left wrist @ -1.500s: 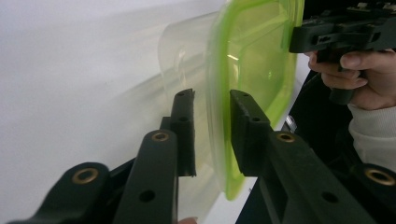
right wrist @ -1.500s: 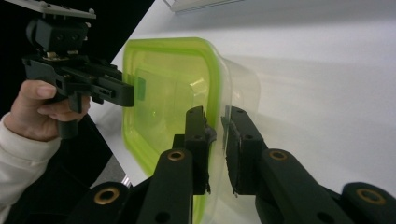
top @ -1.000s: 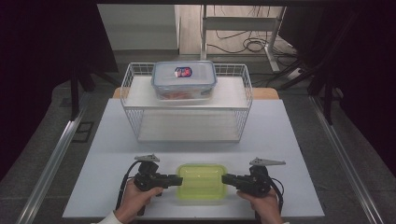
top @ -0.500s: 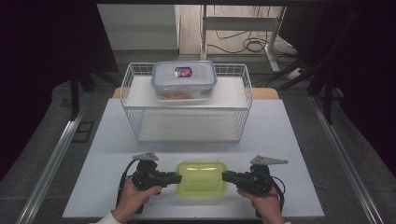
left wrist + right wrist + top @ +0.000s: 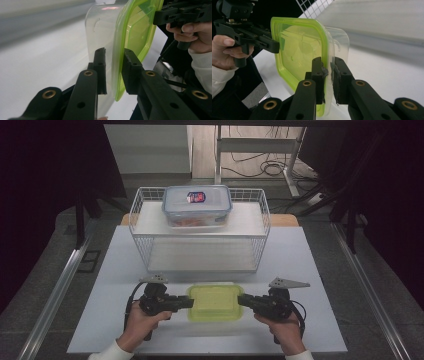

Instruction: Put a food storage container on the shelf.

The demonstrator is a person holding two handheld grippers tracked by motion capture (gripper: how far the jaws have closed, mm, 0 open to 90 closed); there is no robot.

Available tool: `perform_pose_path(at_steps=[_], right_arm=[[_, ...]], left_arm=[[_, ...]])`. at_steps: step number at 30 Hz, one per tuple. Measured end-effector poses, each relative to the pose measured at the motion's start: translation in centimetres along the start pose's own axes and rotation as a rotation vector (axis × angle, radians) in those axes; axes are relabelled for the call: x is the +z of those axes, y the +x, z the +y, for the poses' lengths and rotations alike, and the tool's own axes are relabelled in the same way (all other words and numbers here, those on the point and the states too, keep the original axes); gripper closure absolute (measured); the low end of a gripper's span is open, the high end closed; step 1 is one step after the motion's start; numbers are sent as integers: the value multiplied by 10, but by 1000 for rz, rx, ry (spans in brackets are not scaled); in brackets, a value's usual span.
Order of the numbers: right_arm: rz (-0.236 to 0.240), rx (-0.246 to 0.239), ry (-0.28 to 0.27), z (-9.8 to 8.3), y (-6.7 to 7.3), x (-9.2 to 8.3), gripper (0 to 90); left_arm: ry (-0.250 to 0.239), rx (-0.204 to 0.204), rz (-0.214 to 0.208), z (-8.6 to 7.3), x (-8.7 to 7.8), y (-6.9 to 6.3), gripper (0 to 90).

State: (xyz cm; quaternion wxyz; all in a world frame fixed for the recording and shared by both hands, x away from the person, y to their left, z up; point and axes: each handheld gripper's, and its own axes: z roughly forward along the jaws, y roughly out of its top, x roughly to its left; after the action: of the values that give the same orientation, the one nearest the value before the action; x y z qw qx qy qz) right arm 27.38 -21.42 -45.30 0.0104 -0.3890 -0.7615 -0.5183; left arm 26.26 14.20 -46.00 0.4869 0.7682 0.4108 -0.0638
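Note:
A clear plastic box with a lime-green lid (image 5: 214, 302) hangs just above the near part of the white table, held by both ends. My left gripper (image 5: 189, 303) is shut on its left rim and my right gripper (image 5: 241, 300) on its right rim. In the left gripper view the jaws (image 5: 113, 53) pinch the lid's edge and the box (image 5: 135, 27) stands edge-on, with the other gripper (image 5: 160, 17) at its far end. The right gripper view has the right gripper (image 5: 327, 62) clamped on the rim of the box (image 5: 297, 50), and the left gripper (image 5: 275, 46) opposite.
A white wire basket rack (image 5: 145, 227) stands at the back of the table (image 5: 310, 270). On its top shelf sits a blue-lidded clear box (image 5: 197, 205) with a red label. Its lower shelf is bare. Metal rails run along both sides of the table.
Both grippers have risen a little with the green-lidded box between them, lifting it off the table. The grip on each end is the same.

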Motion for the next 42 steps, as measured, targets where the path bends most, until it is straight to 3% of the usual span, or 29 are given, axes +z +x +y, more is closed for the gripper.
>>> perform_pose_path(at_steps=[7, 17, 26, 42], right_arm=[[8, -25, -34, 23, 3, -3, 802], [3, -91, -83, 69, 16, -12, 801], [-8, -160, -93, 110, 27, -14, 802], [-34, -199, -123, 165, 32, -17, 803]], left_arm=[[-24, 27, 14, 25, -15, -6, 755], [-88, 79, 25, 64, -42, -14, 756], [-127, 80, 24, 89, -58, -13, 761], [-158, 109, 74, 135, -75, -14, 774]])
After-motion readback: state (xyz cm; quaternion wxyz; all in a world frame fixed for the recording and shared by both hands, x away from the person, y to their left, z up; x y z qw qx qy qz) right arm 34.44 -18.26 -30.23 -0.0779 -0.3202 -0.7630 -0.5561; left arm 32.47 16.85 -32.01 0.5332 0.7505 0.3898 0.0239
